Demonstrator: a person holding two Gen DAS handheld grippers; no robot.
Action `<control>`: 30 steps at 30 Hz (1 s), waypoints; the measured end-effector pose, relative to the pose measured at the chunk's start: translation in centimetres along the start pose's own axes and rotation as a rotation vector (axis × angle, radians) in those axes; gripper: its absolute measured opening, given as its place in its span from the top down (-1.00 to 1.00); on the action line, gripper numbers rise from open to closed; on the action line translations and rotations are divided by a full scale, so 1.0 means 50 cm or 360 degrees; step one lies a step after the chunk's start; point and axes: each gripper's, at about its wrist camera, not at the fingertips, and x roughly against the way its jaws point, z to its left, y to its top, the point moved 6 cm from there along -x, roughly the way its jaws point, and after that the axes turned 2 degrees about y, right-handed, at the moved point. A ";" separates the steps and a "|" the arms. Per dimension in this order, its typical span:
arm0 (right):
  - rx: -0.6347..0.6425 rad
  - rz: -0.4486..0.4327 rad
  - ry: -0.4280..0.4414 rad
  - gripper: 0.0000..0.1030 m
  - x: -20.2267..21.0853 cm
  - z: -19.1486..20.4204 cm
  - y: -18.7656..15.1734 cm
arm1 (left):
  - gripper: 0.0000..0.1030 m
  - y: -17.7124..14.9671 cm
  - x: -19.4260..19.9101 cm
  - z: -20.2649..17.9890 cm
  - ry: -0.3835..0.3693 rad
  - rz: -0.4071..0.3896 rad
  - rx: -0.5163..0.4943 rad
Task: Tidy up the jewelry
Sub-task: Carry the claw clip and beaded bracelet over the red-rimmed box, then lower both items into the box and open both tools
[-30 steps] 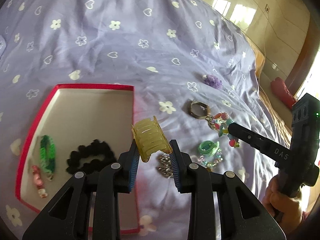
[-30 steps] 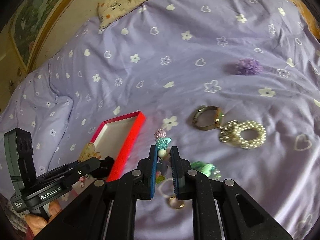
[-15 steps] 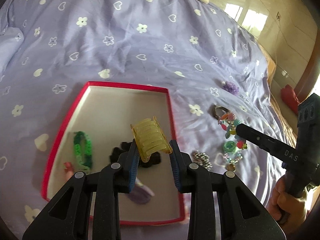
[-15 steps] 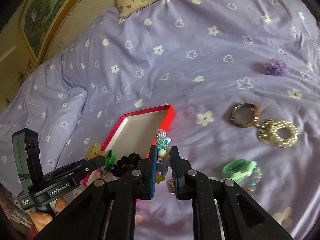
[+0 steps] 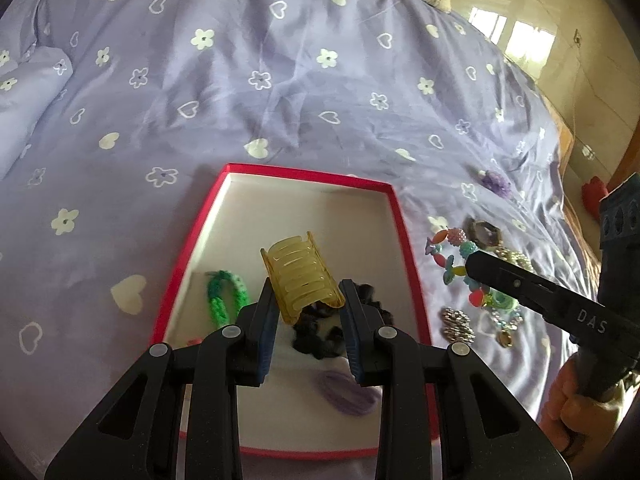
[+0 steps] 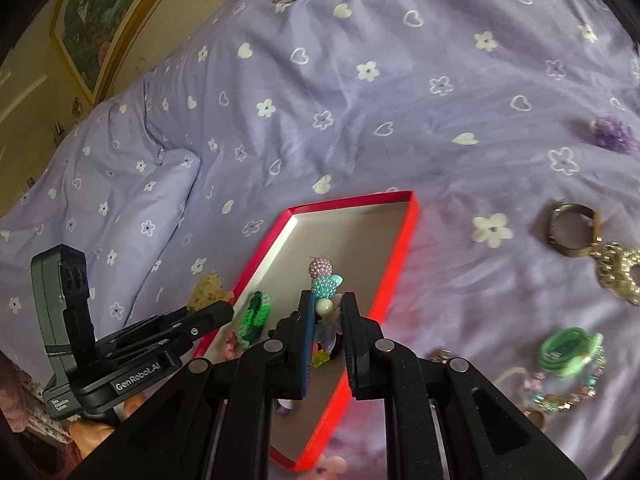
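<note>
Left gripper (image 5: 307,307) clamped on a translucent yellow plastic claw clip (image 5: 301,277), ribbed and curved, held above the open red-rimmed shallow box (image 5: 400,216) with pale matte interior. Inside the box: knitted green band (image 5: 226,294), ruffled black scrunchie (image 5: 320,330), soft lilac scrunchie (image 5: 348,394) near the front edge

Right gripper (image 6: 327,312) closed on a chunky beaded bracelet (image 6: 323,284): studded pink ball, studded teal ball, smooth pearl bead, translucent petal shapes below. It hangs over the near end of the box, by the right wall (image 6: 394,264)

Box sits on a lilac cotton bedsheet (image 6: 360,128) printed with white hearts and flowers, lightly creased. Loose on the sheet, right of the box: gold-toned metal ring-shaped piece (image 6: 573,230) touching a pearl-bead loop (image 6: 620,276); fuzzy purple pompom item (image 6: 614,134) farther back; mint-green coiled hair tie (image 6: 568,350) lying on a pastel crystal-bead bracelet (image 6: 568,398), blurred
</note>
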 end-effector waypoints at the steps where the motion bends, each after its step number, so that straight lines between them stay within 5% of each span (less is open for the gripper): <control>1: 0.0002 0.0009 0.0008 0.75 -0.010 0.005 0.002 | 0.47 0.001 -0.005 0.007 0.0010 0.0002 0.0004; 18: -0.0001 0.0194 0.0000 0.75 -0.174 0.011 0.001 | 0.47 0.028 -0.134 0.065 0.0121 0.0104 -0.0015; 30: 0.0057 0.0304 -0.0071 0.74 -0.214 -0.001 -0.017 | 0.47 0.007 -0.185 0.070 0.0154 0.0224 -0.0025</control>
